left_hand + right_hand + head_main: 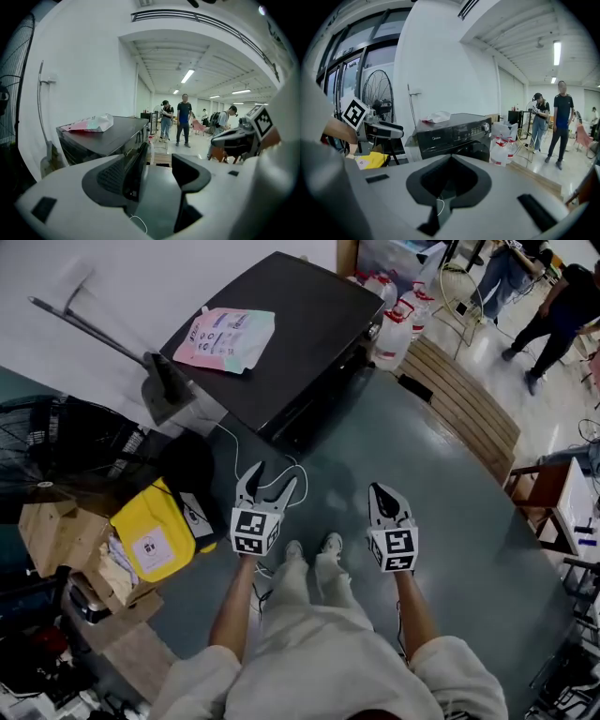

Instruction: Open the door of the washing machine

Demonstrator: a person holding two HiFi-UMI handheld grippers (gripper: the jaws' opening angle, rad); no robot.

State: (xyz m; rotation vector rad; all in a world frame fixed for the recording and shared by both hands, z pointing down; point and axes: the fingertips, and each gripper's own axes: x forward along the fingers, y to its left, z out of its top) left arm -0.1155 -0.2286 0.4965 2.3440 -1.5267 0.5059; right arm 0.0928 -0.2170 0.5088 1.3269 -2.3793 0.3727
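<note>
Both empty, left claw (274, 477) apart, right claw (379, 490) together, door (474, 151) only in right gripper view

The person is wearing a loose pale beige short-sleeved top (337, 676), light beige trousers (305, 585) and white shoes (311, 547). The pale grey plastic left gripper (274, 476) and its twin, the right gripper (378, 489), are showing black inner jaw pads. Each is bearing a white cube (255, 532) printed with black square markers.
</note>
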